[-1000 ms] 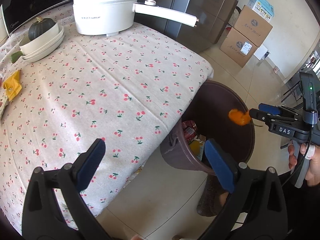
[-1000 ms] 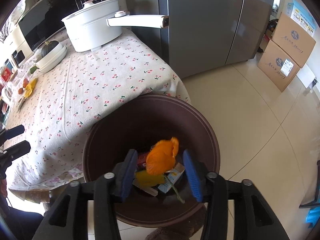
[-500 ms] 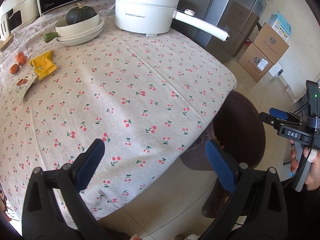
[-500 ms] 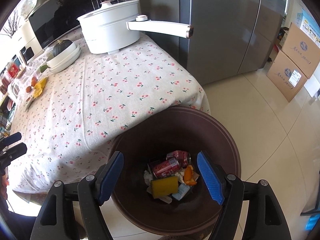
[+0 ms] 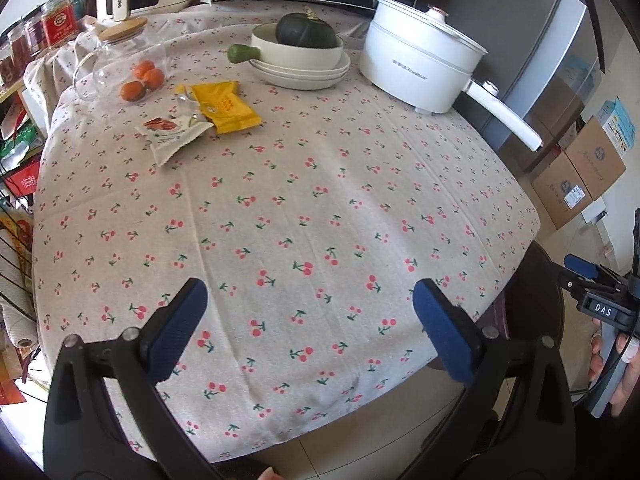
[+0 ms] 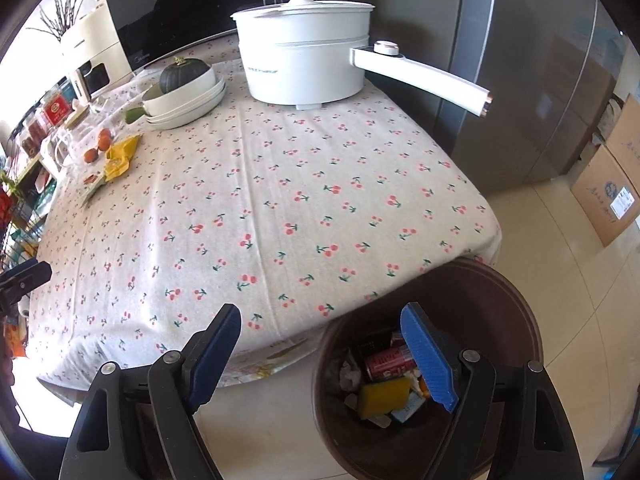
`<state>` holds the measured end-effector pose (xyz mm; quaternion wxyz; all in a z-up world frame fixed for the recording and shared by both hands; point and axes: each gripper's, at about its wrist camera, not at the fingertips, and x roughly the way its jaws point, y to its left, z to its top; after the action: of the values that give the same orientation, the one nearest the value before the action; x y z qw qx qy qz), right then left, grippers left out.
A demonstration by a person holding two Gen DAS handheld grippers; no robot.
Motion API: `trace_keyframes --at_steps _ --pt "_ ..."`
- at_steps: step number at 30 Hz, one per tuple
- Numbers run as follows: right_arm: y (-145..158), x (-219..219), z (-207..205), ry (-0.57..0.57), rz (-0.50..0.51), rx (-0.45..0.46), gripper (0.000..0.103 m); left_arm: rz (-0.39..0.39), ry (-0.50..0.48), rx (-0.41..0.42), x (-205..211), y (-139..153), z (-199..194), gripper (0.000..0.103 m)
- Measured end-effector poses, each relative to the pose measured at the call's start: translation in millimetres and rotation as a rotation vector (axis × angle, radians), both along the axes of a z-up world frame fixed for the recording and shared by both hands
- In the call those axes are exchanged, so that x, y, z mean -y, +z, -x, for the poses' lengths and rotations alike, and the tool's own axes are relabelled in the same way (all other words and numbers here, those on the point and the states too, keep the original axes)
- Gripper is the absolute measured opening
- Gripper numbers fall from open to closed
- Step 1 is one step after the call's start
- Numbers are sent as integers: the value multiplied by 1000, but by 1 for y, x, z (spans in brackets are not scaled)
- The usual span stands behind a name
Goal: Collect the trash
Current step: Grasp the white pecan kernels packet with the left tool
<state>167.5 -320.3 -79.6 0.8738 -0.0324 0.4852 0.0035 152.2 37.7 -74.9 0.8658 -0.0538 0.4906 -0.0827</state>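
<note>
Right wrist view: right gripper (image 6: 320, 344) jaws just opened wide, empty; orange peel gone into round brown plastic bin (image 6: 516, 292), lower right. Left gripper (image 5: 308, 320) spread, empty. Yellow wrapper (image 5: 224, 106) waiting upper left.

Table (image 5: 320, 208) under a pale cloth printed with small red cherries; near half bare. Far side: white lidded electric pot (image 5: 420, 68) with a long white handle jutting past the table edge. Beside it, stacked cream dishes (image 5: 300, 64) holding a dark green squash (image 5: 306, 32). Far left: three small orange fruits (image 5: 142, 80) by a clear glass jug (image 5: 120, 60) (bamboo lid). Near them a yellow snack wrapper (image 5: 226, 106) overlapping a torn white sachet (image 5: 172, 136). Beige tiled floor (image 6: 580, 280) carries a brown round bin (image 6: 500, 320) just beside the table corner, and cardboard boxes (image 6: 612, 184).
</note>
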Motion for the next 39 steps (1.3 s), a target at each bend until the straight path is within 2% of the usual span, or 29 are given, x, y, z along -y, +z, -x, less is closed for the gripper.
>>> trace_keyframes --at_steps 5,13,15,18,27,30,33,37,39 --pt "-8 -30 -26 50 13 -43 84 -33 110 -8 -43 -4 -21 102" --pt "-18 -69 -72 120 24 -85 84 -3 263 -32 -92 -20 -79 102" --pt "-21 -76 -84 131 23 -91 84 44 304 -28 -101 -25 -94 102" --pt "-27 -85 -99 143 18 -99 84 92 354 -21 -109 -33 -115 102" --pt "-37 -97 -132 147 30 -104 84 90 415 -6 -110 -57 -165 101" --pt "-40 -103 -142 139 34 -104 84 87 424 -21 -109 -68 -174 97" --pt "-43 -110 -149 131 23 -101 84 20 423 -15 -105 -72 -176 93" --pt "-46 -127 -156 134 12 -97 84 -65 382 -11 -104 -72 -173 71" --pt "-47 -138 -159 143 11 -95 84 -73 342 1 -108 -71 -169 68"
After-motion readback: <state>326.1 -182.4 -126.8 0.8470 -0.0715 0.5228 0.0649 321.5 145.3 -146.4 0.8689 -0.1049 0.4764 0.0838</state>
